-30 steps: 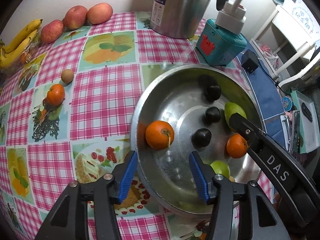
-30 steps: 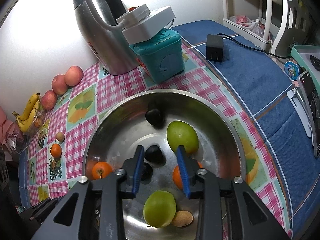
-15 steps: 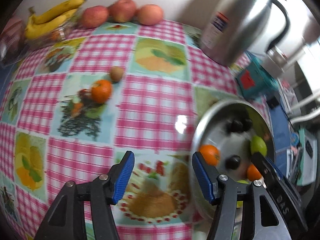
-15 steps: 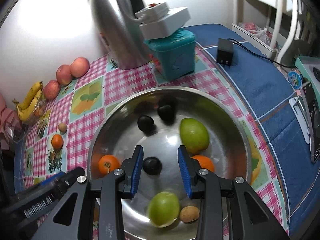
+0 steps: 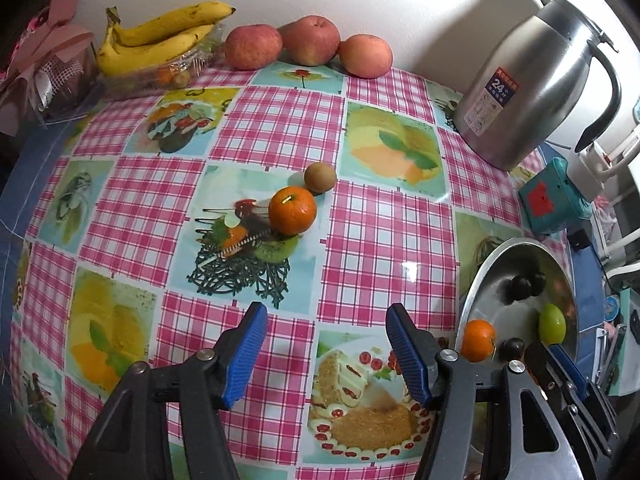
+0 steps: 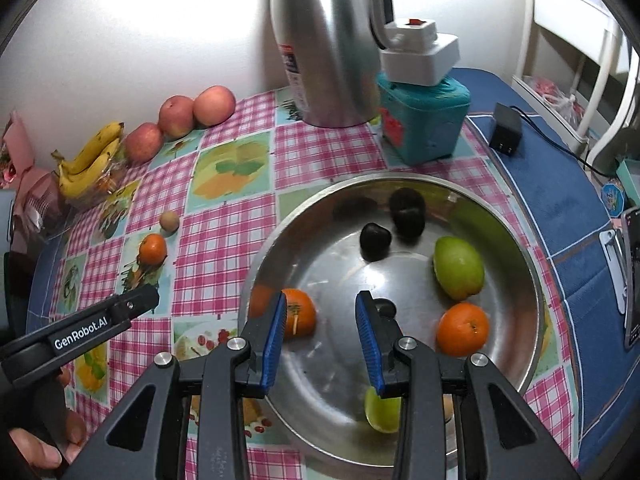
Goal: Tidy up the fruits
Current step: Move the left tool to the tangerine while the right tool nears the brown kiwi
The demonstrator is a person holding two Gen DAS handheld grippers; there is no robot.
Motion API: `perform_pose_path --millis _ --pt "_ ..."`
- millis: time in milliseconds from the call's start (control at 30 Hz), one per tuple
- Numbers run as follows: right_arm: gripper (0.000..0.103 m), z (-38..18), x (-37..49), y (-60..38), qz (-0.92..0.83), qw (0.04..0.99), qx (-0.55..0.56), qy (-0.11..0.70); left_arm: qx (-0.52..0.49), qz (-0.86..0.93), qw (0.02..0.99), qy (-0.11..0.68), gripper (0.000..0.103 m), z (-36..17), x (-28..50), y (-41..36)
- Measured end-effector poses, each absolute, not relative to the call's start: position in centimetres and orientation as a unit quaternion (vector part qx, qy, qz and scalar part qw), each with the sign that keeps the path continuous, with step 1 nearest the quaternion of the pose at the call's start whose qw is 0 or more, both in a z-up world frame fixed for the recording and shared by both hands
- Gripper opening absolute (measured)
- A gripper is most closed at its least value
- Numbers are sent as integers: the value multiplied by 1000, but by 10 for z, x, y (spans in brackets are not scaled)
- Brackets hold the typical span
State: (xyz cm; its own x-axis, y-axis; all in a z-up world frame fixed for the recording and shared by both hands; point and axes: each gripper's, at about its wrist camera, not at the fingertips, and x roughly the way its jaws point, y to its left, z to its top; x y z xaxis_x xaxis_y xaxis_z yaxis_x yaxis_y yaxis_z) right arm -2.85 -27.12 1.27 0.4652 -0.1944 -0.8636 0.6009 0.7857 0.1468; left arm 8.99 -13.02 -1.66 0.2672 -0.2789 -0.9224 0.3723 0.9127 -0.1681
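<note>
A steel bowl holds two oranges, two green fruits and several dark fruits. An orange and a small brown fruit lie on the checked tablecloth. My left gripper is open and empty above the cloth, facing that orange; it also shows in the right wrist view. My right gripper is open and empty over the bowl's near side.
Three apples and bananas on a clear tray stand at the back by the wall. A steel thermos jug and a teal box stand behind the bowl. A black adapter lies on the blue cloth.
My left gripper has swung left, away from the bowl, to face the loose orange on the cloth. My right gripper has shifted slightly over the bowl. Both stay open.
</note>
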Motion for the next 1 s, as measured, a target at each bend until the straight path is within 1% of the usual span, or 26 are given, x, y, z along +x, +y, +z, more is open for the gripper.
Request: perform_pose_path --millis 67,100,167,200,233,267,300,333,733,800,833,867,1000 --pt "36 13 -28 -270 -240 826 220 459 42 -206 795 570 66 -17 90 -131" --pt "36 13 -28 -270 -240 826 220 460 43 -206 794 570 70 -17 90 -131" --pt "36 12 -28 -270 -242 825 219 460 47 -206 794 570 81 -19 90 -133" --pt "36 12 -28 -270 -243 825 218 461 51 -203 795 570 92 -19 90 -133" --pt "41 11 -27 -271 -246 824 216 462 56 -199 796 568 102 -20 90 -133" --pt "57 11 -27 -271 -249 823 214 464 62 -194 800 565 103 -21 90 -133" --pt "65 10 -26 -272 -254 821 211 465 66 -191 802 562 103 -21 90 -133" --pt "70 9 -27 -272 -259 821 209 464 70 -188 804 560 103 -21 90 -132" --pt "70 8 -27 -274 -265 817 212 466 69 -179 809 556 103 -22 94 -129" --pt "75 8 -27 -275 -265 819 210 463 70 -175 817 545 103 -19 94 -128" --pt "88 9 -28 -275 -268 821 208 459 71 -174 821 539 103 -17 94 -128" --pt "99 10 -28 -275 -276 822 204 455 71 -176 826 531 103 -15 94 -128" --pt "100 13 -32 -279 -285 826 206 440 73 -179 840 507 103 -7 93 -127"
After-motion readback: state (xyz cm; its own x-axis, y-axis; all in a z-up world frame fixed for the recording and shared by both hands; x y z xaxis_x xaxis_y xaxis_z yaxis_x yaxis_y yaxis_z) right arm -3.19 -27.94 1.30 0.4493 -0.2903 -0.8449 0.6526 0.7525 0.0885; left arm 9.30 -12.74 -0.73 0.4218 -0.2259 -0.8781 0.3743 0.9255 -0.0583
